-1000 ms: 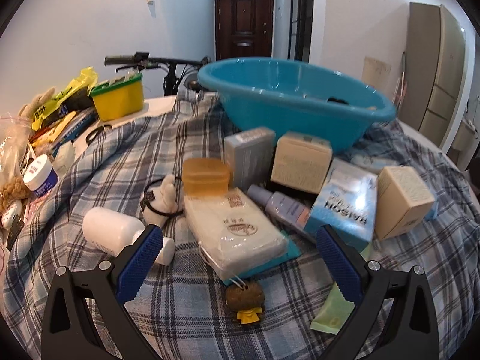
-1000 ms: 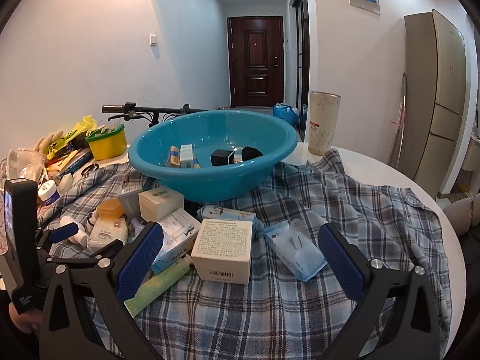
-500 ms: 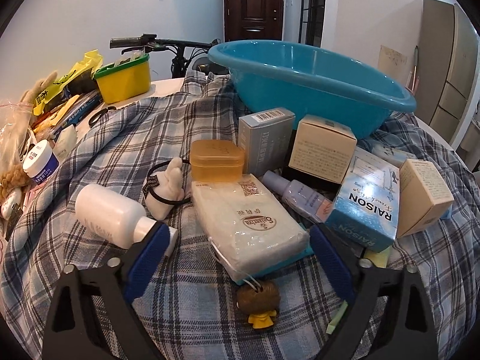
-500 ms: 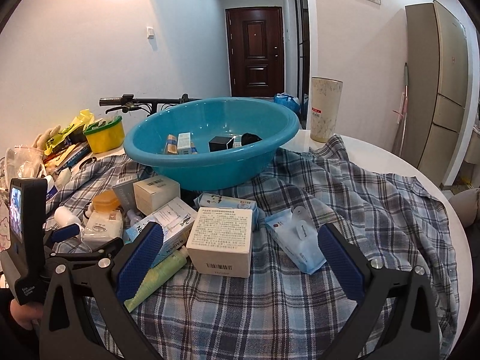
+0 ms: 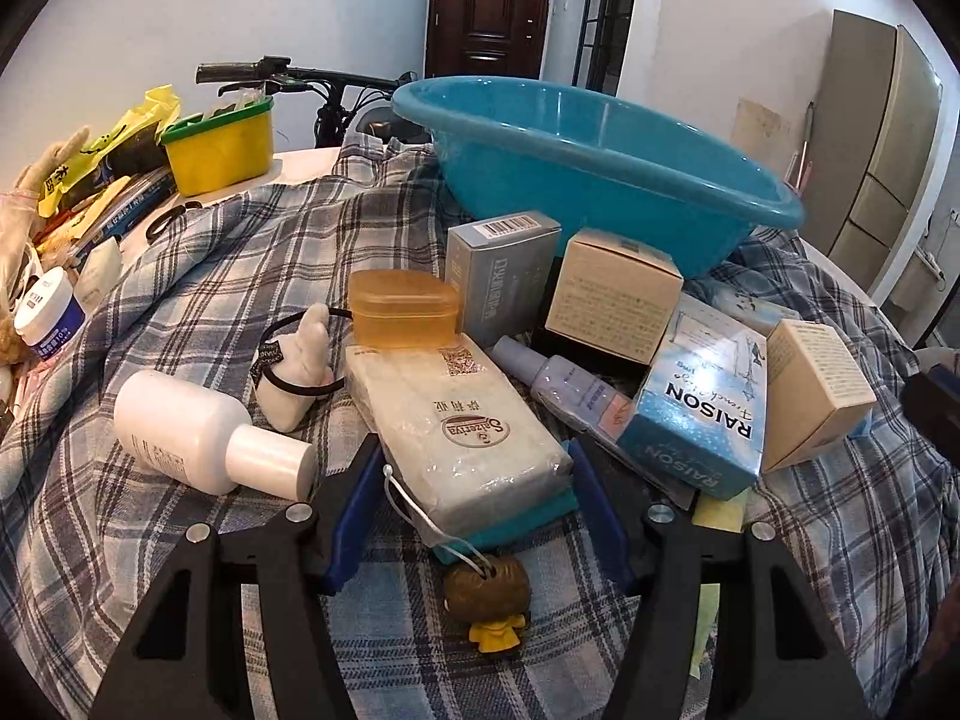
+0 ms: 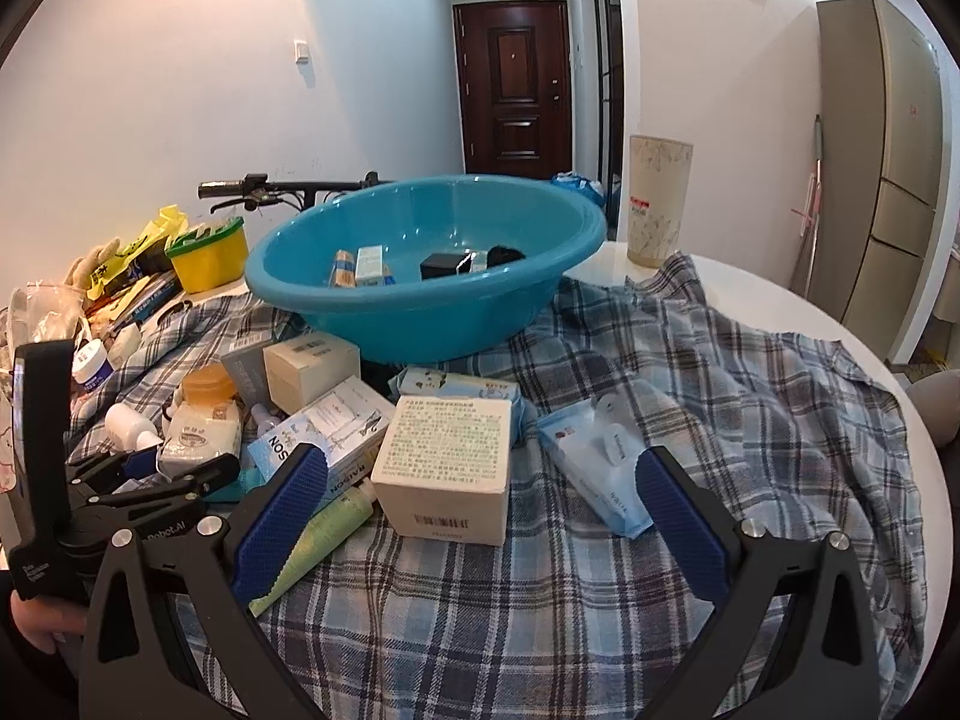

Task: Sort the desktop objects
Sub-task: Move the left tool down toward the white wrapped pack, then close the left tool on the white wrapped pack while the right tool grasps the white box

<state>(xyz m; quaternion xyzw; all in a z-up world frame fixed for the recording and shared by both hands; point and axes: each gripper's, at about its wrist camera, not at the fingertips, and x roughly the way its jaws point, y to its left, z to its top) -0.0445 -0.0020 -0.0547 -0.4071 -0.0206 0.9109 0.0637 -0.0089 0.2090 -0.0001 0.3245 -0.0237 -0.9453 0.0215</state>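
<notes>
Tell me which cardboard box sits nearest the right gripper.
The beige cube-shaped cardboard box with the barcode on its front face, directly ahead of the right gripper; the other boxes sit farther back-left.

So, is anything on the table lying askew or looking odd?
Yes. The white bottle lies on its side on the plaid cloth. The RAISON box leans tilted over a green tube. Nothing looks spilled or damaged.

Left wrist view sits low and close over the tissue pack (image 5: 456,426). Right wrist view stands farther back. Both face the blue basin (image 6: 420,276).
</notes>
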